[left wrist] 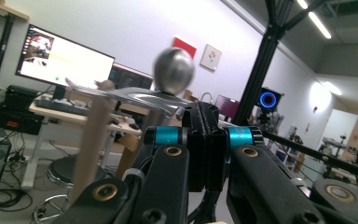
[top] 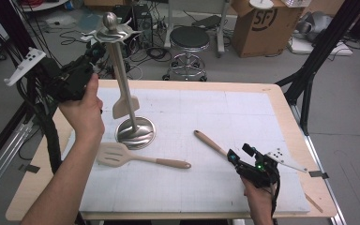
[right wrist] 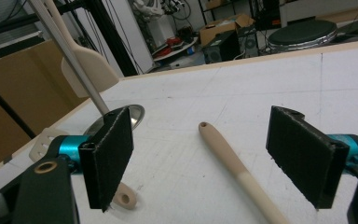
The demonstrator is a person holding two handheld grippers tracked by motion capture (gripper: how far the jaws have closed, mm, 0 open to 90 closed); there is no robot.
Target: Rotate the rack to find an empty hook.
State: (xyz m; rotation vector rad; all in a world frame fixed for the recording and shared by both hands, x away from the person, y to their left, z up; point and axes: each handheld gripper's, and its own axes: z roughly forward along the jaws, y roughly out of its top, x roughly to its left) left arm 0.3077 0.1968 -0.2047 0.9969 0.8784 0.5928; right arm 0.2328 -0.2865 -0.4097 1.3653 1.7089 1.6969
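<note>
A metal utensil stand point(top: 135, 131) with a ball top point(top: 110, 19) rises at the mat's left. A beige spatula point(top: 124, 105) hangs from one of its hooks, blade down beside the pole. My left gripper point(top: 82, 70) is raised level with the hooks, just left of the stand. Its jaws point(left wrist: 209, 116) are shut with nothing between them, the ball point(left wrist: 173, 70) and the spatula's wooden handle point(left wrist: 91, 144) close ahead. My right gripper point(top: 236, 157) rests low at the mat's front right, open. A wooden-handled utensil point(right wrist: 233, 163) lies on the mat between its pads point(right wrist: 109, 154), untouched.
A slotted turner point(top: 122, 156) lies flat on the white mat point(top: 206, 112) in front of the stand's base. Behind the table are a round stool point(top: 189, 40), a cardboard box point(top: 265, 26) and loose cables. A black frame leg point(top: 309, 70) stands at the right.
</note>
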